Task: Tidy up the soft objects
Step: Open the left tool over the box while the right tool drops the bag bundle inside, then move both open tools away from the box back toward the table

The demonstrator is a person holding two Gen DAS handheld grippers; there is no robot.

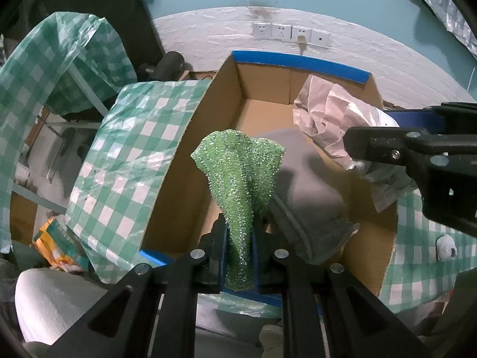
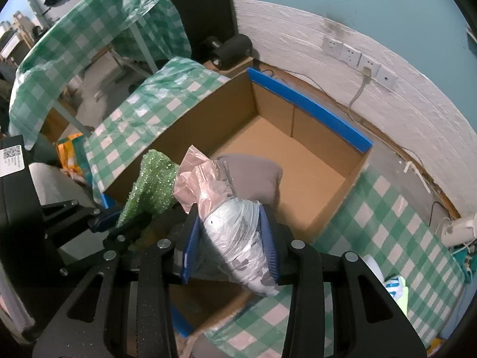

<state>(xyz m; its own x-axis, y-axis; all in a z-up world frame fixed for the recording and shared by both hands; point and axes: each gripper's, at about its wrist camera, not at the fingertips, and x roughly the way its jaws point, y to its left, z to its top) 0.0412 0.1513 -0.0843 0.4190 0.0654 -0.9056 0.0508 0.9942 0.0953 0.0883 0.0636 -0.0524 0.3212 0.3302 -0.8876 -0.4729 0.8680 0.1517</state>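
My left gripper (image 1: 240,232) is shut on a sparkly green cloth (image 1: 240,173) and holds it upright over the near part of an open cardboard box (image 1: 190,137) with blue-taped edges. A grey folded cloth (image 1: 310,179) lies inside the box. My right gripper (image 2: 231,223) is shut on a soft item wrapped in a pinkish-clear plastic bag (image 2: 226,217), held over the box's near edge (image 2: 342,197). The green cloth (image 2: 149,179) and the grey cloth (image 2: 253,176) also show in the right wrist view. The bagged item (image 1: 331,119) shows at the right in the left wrist view.
The box stands on a green-and-white checked tablecloth (image 2: 387,238) against a white brick wall with sockets (image 1: 289,32). A white paper roll (image 1: 56,304) and an orange packet (image 1: 56,244) lie at the left. A white appliance (image 2: 459,229) sits at the right.
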